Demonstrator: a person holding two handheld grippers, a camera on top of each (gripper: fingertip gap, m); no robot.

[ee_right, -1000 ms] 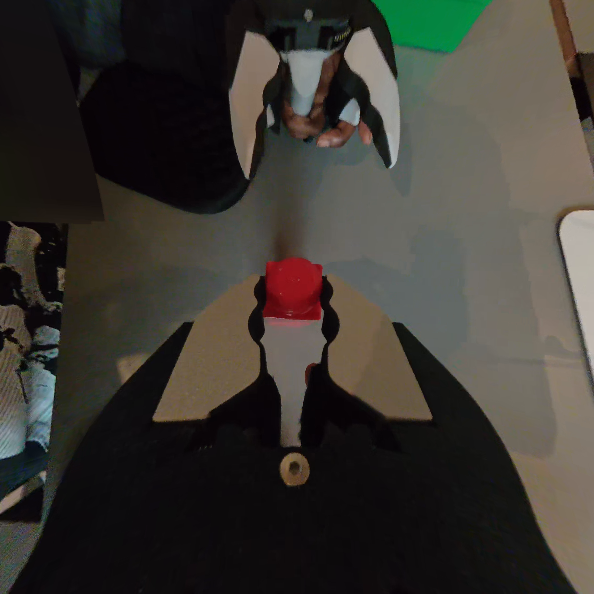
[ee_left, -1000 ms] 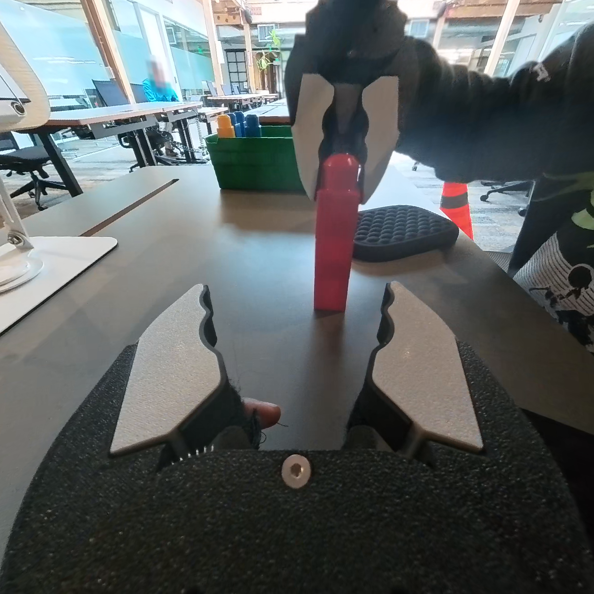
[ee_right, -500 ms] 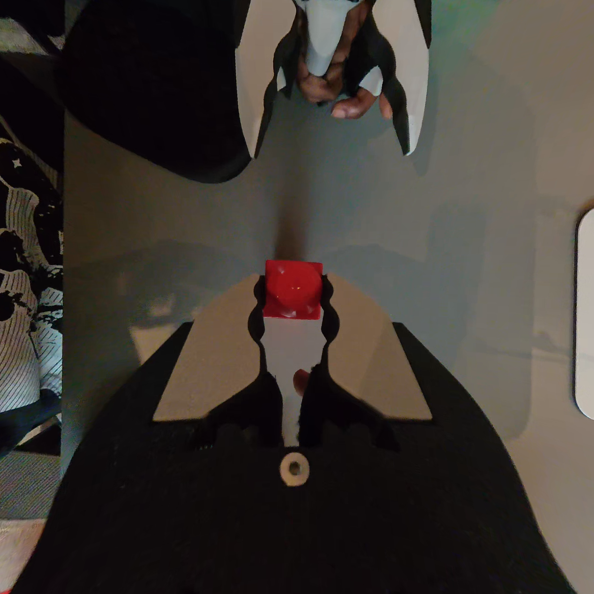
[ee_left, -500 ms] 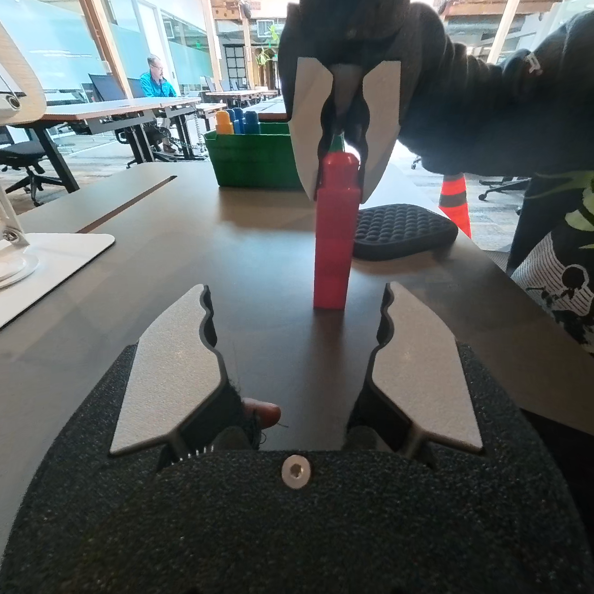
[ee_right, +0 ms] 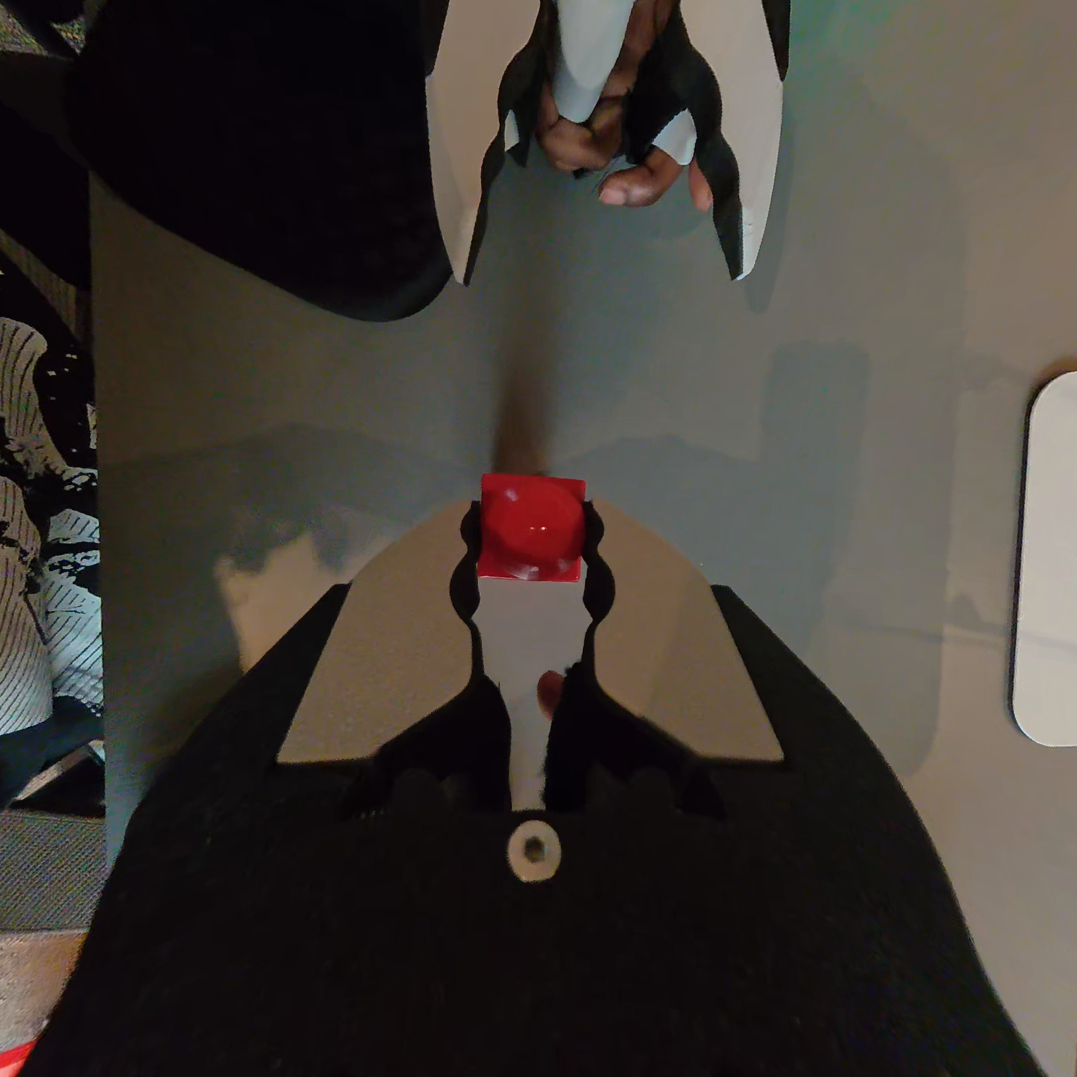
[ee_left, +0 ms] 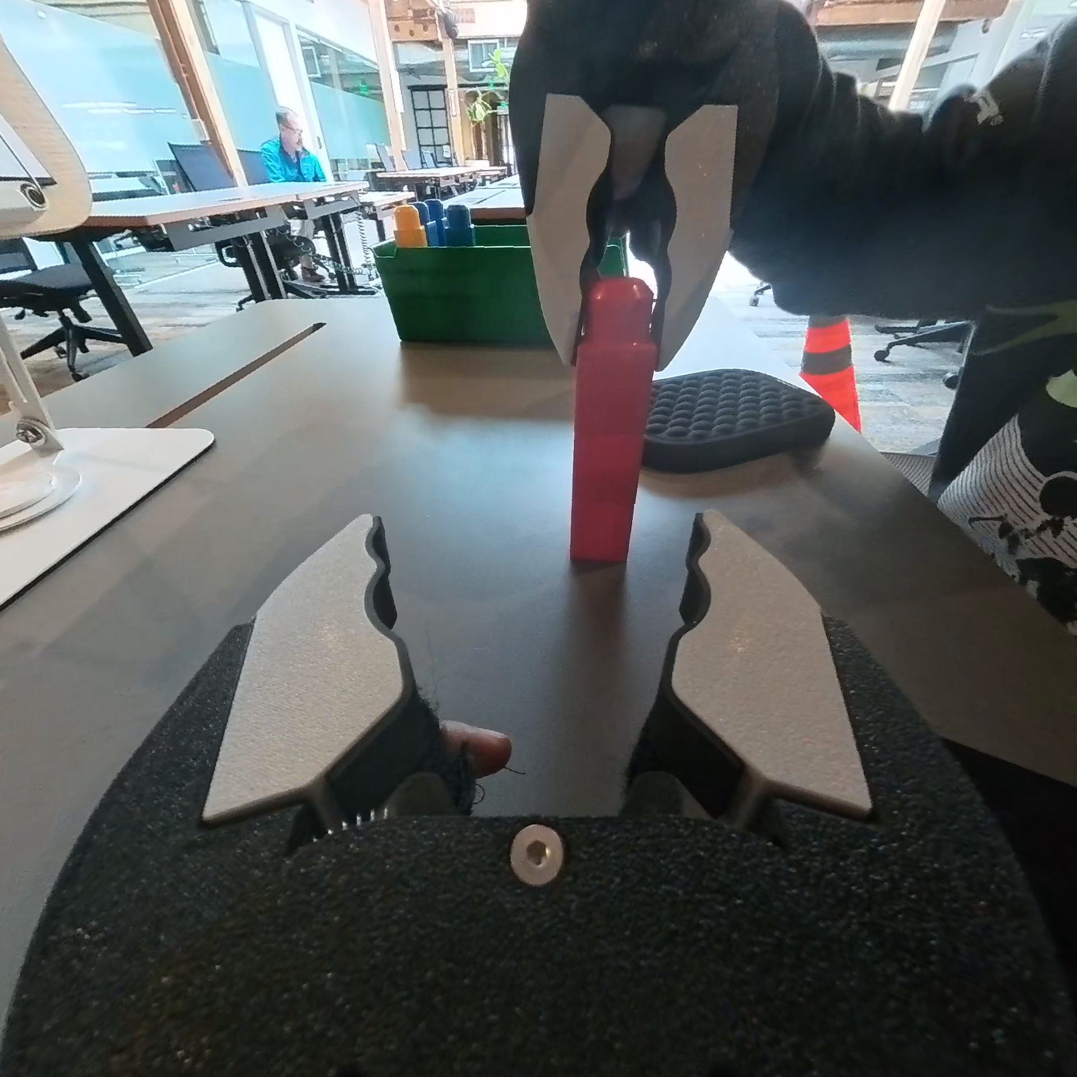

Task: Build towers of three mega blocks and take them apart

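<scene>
Currently on the dark table [ee_left: 245,524]: one red tower [ee_left: 609,443] of stacked mega blocks, upright, standing just beyond the left gripper's tips and slightly right of centre in the left wrist view.

Right gripper [ee_left: 619,344]: comes down from above, pointing at the tabletop; its two pale fingers [ee_left: 562,245] are clamped on the top red block [ee_right: 530,527], one on each side. The right wrist view looks straight down onto that block's round stud, held at the fingertips.

Left gripper [ee_left: 536,559]: low over the table, near side of the tower, claw spread wide apart and holding nothing; the tower does not touch it. In the right wrist view it appears at the far top edge [ee_right: 600,274], likewise spread.

Other items: green bin [ee_left: 466,291] at the far side of the table, with an orange block [ee_left: 409,226] and blue blocks [ee_left: 447,224] sticking up from it; black dimpled pad [ee_left: 734,416] just right of the tower; white stand base [ee_left: 87,472] at the left; orange traffic cone [ee_left: 827,364] on the floor beyond the table's right edge.
</scene>
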